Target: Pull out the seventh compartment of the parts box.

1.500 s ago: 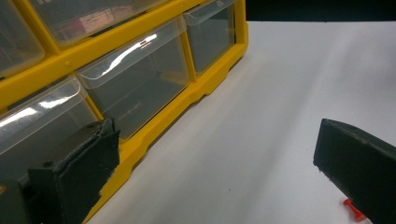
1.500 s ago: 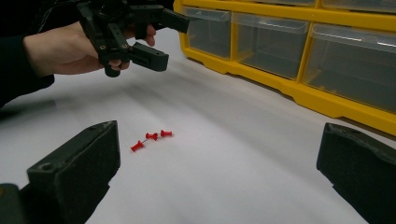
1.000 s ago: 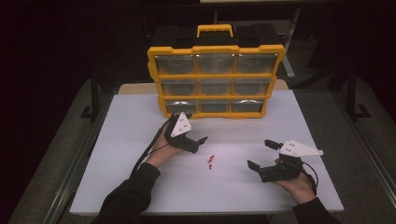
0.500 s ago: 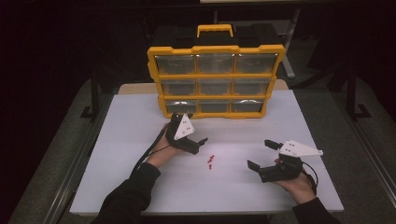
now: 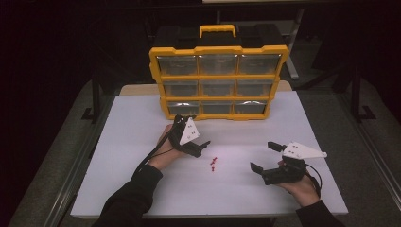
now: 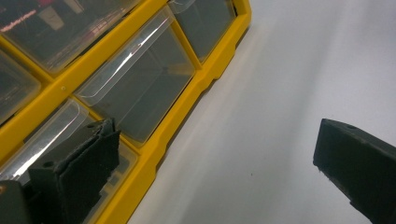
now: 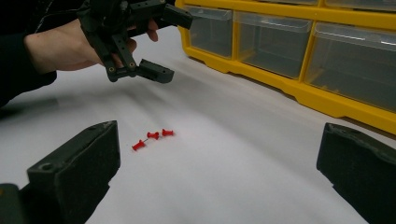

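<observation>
Counter (image 5: pixel 142 189): white; yellow drawer organizer (image 5: pixel 218 75) at far edge.
Red pushpins (image 5: pixel 213 162): mid-counter, three.
Left tool (image 5: pixel 191 135): released, near organizer.
Right tool (image 5: pixel 265 157): released, empty.

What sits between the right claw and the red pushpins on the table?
Nothing visible. The right claw is open, and bare white table runs from it to the three red pushpins. The left claw hangs beyond them, near the yellow drawer box, off that line.
</observation>
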